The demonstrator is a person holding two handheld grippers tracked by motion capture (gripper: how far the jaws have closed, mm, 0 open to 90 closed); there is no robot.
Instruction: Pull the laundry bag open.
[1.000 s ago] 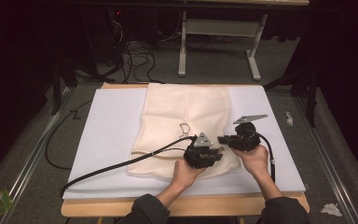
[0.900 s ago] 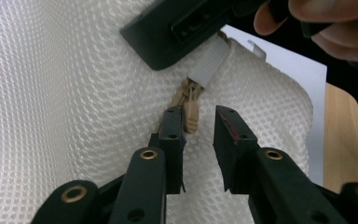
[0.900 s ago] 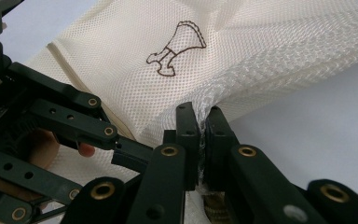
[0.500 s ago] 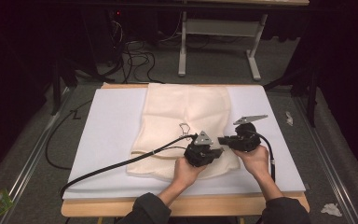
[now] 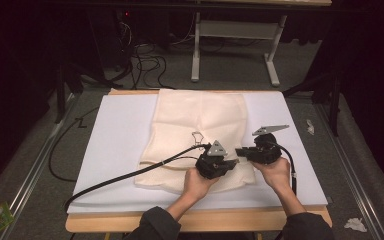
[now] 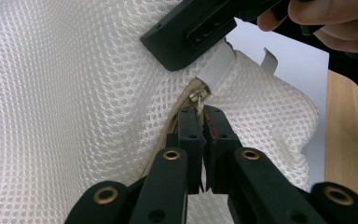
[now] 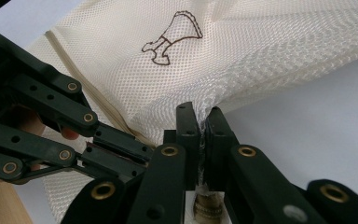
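A cream mesh bag [image 5: 200, 125] lies flat on the white board [image 5: 120, 130]. My left gripper [image 5: 234, 163] sits at the bag's near right corner. In the left gripper view it [image 6: 201, 114] is shut on the small metal zipper pull [image 6: 198, 99] at the end of the tan zipper. My right gripper [image 5: 239, 151] meets it from the right. In the right gripper view it [image 7: 200, 116] is shut on bunched mesh at the bag's edge [image 7: 214, 105]. One of its fingers [image 6: 191, 37] covers the white tab [image 6: 220, 65] just past the zipper's end.
A wooden table edge [image 5: 195, 221] runs under the board at the front. The left gripper's black cable [image 5: 130, 172] trails left across the board. A brown emblem [image 7: 170, 35] marks the bag. Metal table legs [image 5: 196, 50] and floor cables [image 5: 145, 60] lie beyond.
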